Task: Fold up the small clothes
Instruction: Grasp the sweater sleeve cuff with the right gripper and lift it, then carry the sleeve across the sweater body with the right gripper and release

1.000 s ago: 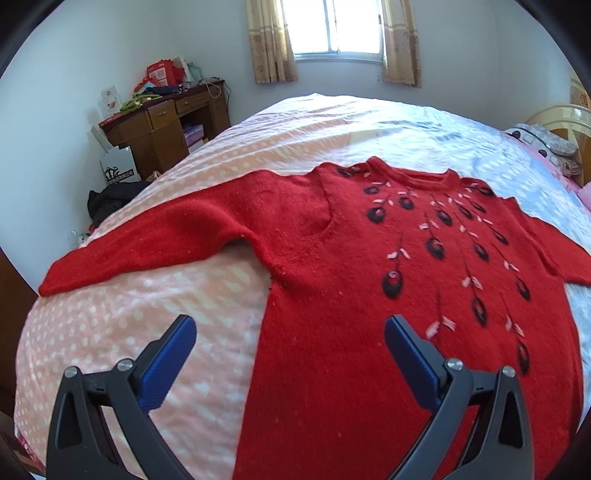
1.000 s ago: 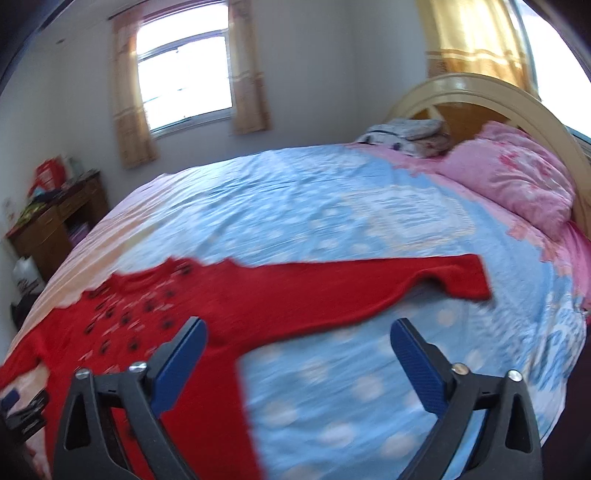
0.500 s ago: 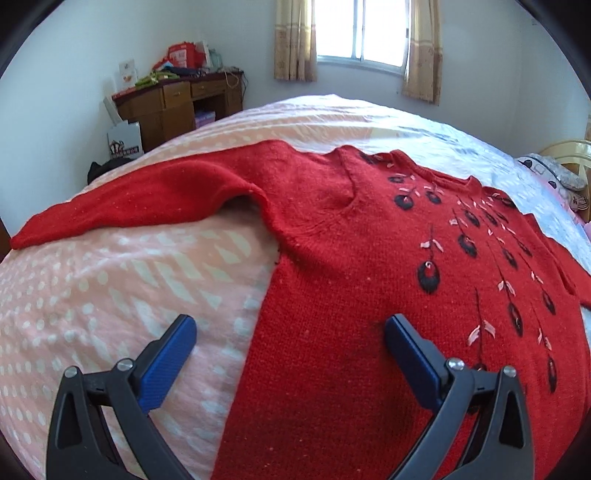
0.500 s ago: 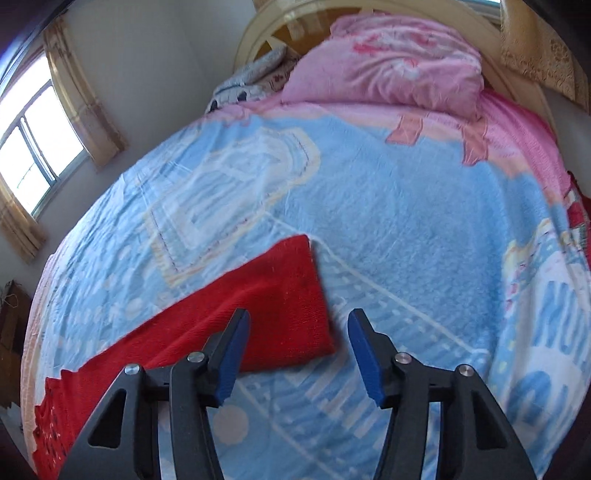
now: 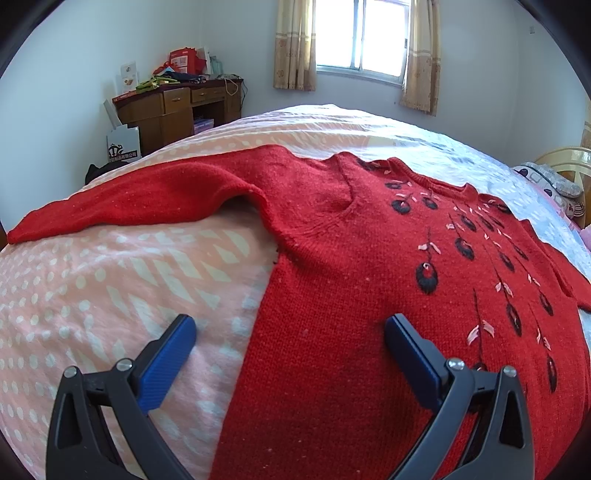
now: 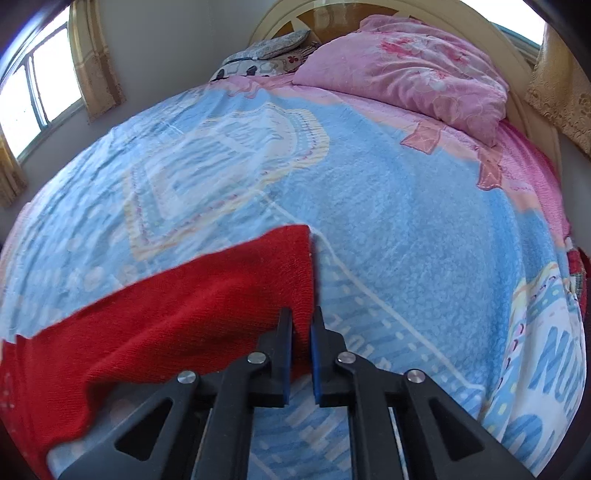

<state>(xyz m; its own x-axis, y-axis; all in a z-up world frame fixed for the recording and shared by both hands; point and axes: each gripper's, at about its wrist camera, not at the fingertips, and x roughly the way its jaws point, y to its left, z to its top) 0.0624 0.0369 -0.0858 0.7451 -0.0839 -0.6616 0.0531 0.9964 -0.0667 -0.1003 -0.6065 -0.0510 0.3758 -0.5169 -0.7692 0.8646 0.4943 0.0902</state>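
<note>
A red knit sweater [image 5: 351, 266] with black and pink embroidery lies spread flat on the bed, its left sleeve [image 5: 140, 201] stretched out to the left. My left gripper [image 5: 290, 332] is open, low over the sweater's left side edge, one finger over the bedspread and one over the knit. In the right wrist view, my right gripper [image 6: 301, 328] is shut on the cuff end of the sweater's right sleeve [image 6: 207, 302], which lies on the blue blanket.
The bed has a pink dotted cover [image 5: 92, 295] and a blue patterned blanket [image 6: 406, 221]. A pink pillow [image 6: 413, 70] and a headboard [image 6: 388, 11] are at the far end. A wooden desk [image 5: 173, 110] with clutter stands by the wall under a window [image 5: 362, 37].
My right gripper swung to the sleeve's cuff end and closed on it. My left gripper dropped lower and closer over the sweater's left side, staying open.
</note>
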